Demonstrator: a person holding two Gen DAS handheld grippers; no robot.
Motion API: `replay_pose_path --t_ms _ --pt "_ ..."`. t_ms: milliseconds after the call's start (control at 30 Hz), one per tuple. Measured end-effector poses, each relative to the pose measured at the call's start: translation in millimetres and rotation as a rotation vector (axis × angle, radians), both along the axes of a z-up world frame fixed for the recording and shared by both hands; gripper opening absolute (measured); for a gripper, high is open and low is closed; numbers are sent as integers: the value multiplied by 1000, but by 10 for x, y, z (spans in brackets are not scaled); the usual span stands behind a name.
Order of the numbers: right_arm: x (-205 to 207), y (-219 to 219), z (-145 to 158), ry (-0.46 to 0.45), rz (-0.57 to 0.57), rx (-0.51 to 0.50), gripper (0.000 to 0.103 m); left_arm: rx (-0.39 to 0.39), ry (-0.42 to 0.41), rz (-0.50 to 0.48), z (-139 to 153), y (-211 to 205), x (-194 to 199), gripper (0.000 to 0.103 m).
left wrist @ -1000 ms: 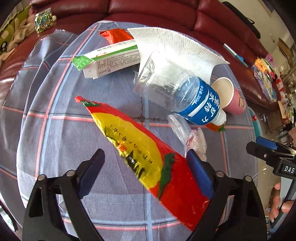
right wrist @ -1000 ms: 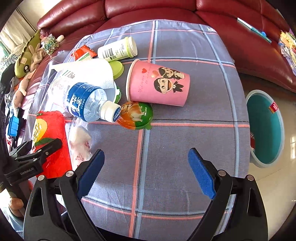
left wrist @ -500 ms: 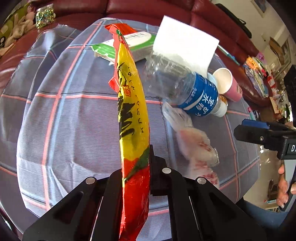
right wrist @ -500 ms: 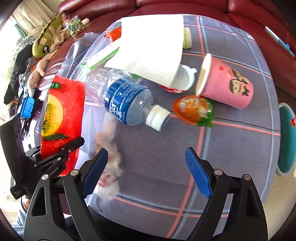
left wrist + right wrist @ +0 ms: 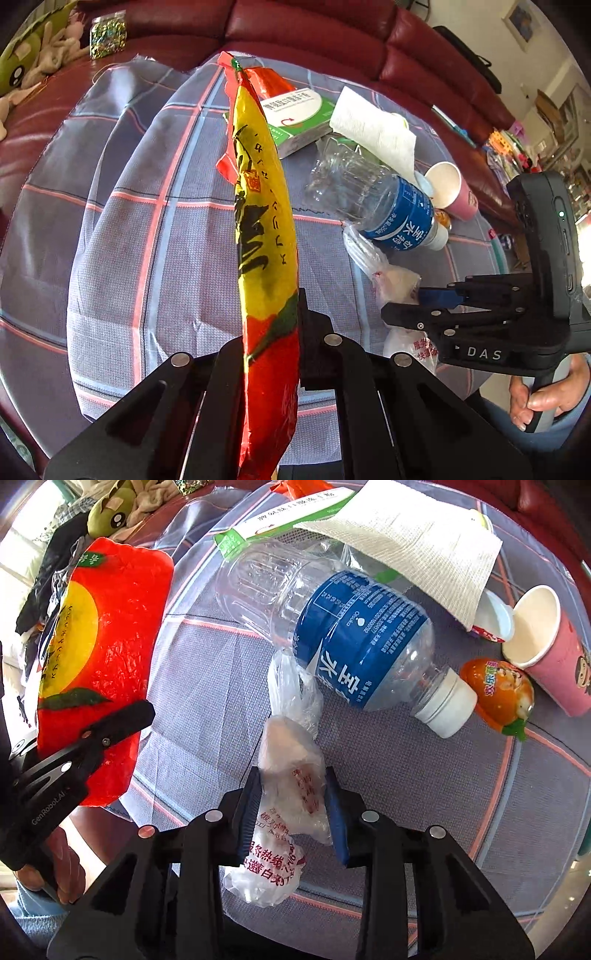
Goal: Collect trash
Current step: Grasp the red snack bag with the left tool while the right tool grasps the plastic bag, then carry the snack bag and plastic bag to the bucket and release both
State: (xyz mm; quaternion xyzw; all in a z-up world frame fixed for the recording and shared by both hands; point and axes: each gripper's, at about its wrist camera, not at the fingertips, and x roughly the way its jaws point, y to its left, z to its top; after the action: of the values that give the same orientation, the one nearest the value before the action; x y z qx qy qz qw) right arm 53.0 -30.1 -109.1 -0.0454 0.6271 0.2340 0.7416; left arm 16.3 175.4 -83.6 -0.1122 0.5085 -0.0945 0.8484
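Observation:
My left gripper (image 5: 271,332) is shut on a red and yellow snack wrapper (image 5: 264,236), held edge-up above the table; the wrapper also shows in the right wrist view (image 5: 99,657). My right gripper (image 5: 291,805) is shut on a crumpled clear plastic bag (image 5: 291,775) with red print, near the table's front edge; the bag also shows in the left wrist view (image 5: 388,273). Beyond the bag lies an empty water bottle (image 5: 340,627) with a blue label.
On the checked tablecloth (image 5: 406,775) lie a white paper towel (image 5: 410,535), a green and white box (image 5: 299,118), a pink paper cup (image 5: 546,646), an orange jelly cup (image 5: 498,694) and a small white cup (image 5: 495,616). A red sofa (image 5: 295,33) stands behind.
My left gripper closed on the wrapper and lifted it edge-up. My right gripper moved left onto the plastic bag and closed on it.

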Motion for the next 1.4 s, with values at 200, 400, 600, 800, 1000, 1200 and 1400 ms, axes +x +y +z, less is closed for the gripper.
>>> replay_pose_path --t_ms 200,400,600,800,1000,1200,1400 --pt "-117 -286 338 -50 -26 48 30 10 -41 -59 208 -303 55 5" --pt "-256 -756 721 -112 -94 99 30 37 -108 -129 529 -694 86 5" --pt "-232 -1387 987 -193 -214 130 30 71 -162 -217 780 -1181 144 5" --pt "-123 -2175 1097 -247 -369 154 30 93 -176 -327 868 -1785 306 5" --pt "-116 -3133 1189 -308 -534 138 30 95 -200 -488 940 -2564 507 6" --pt "-101 -4119 1074 -320 -707 112 30 83 -181 -637 813 -3495 777 6" --pt "-51 -4743 783 -278 -807 100 31 51 -123 -722 487 -4296 1029 6"
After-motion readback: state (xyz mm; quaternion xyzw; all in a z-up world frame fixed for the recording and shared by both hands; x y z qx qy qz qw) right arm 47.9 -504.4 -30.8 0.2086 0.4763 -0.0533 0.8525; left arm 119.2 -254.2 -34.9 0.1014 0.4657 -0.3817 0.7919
